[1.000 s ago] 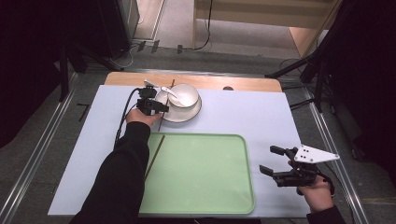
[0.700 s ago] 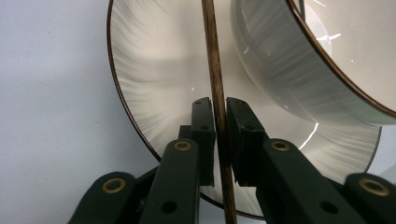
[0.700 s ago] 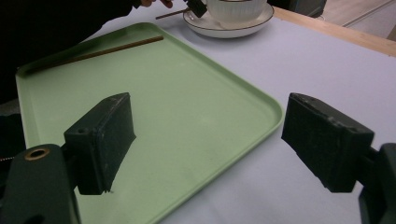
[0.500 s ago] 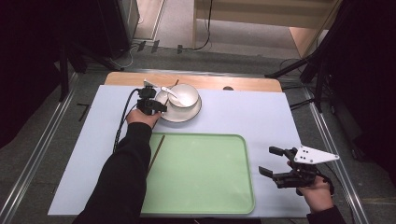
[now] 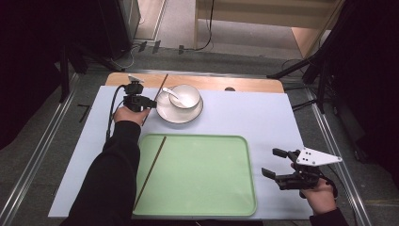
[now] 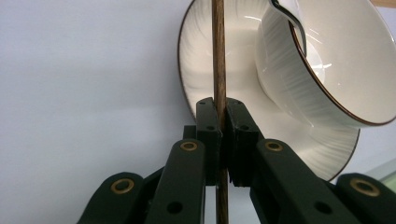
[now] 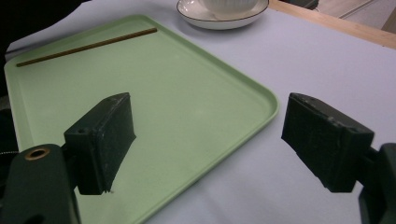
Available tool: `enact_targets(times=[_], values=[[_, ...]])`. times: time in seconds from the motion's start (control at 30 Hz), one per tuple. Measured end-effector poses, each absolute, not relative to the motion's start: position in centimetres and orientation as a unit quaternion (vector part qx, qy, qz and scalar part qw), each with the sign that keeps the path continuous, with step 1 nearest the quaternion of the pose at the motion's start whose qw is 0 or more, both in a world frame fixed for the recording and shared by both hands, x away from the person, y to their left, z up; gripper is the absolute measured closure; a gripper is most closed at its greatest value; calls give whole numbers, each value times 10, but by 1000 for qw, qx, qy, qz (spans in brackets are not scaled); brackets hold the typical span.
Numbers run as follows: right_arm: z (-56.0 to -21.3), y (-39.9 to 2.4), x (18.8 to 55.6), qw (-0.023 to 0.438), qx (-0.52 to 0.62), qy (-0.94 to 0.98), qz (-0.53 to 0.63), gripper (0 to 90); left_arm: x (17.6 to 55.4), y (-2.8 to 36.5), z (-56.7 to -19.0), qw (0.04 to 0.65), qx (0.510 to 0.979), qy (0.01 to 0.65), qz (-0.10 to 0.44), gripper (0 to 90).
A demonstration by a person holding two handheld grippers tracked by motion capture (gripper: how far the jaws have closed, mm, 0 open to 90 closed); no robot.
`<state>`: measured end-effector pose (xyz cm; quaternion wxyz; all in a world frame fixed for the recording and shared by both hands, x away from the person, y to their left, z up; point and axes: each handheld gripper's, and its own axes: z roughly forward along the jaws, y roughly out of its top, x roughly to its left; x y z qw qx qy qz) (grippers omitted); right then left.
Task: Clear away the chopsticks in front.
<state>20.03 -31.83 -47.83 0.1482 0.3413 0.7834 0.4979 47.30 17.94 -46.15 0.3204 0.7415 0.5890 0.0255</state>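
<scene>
Chopstick lifted off table, clamped in left tool, beside plate.

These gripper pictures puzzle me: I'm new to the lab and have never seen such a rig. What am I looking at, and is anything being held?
No robot arm here: a person holds a hand tool with two black jaws in each hand. The high view looks down on the table from above the person's side. The other two pictures come from small cameras riding on each gripper, looking along its jaws.

On the pale table cover lie a green tray with one brown chopstick along its left edge, and a white saucer carrying a white bowl with a spoon in it.

The left gripper is shut on a second chopstick, just beside the saucer. The right gripper hangs open next to the tray's right edge, holding nothing.
</scene>
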Motion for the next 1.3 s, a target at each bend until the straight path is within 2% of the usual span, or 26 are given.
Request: enact_targets(times=[0.4, 0.57, 1.1, 1.3], values=[[-479, -318, 201, 150, 344, 783, 496, 176, 435, 211, -452, 337, 737, 586, 29, 863], [-479, -317, 202, 147, 343, 785, 495, 176, 404, 223, -451, 349, 733, 583, 24, 863], [-479, -315, 204, 147, 340, 787, 494, 177, 331, 233, -439, 367, 735, 569, 38, 863], [-479, -313, 206, 146, 338, 787, 495, 177, 304, 229, -444, 369, 740, 562, 18, 863]])
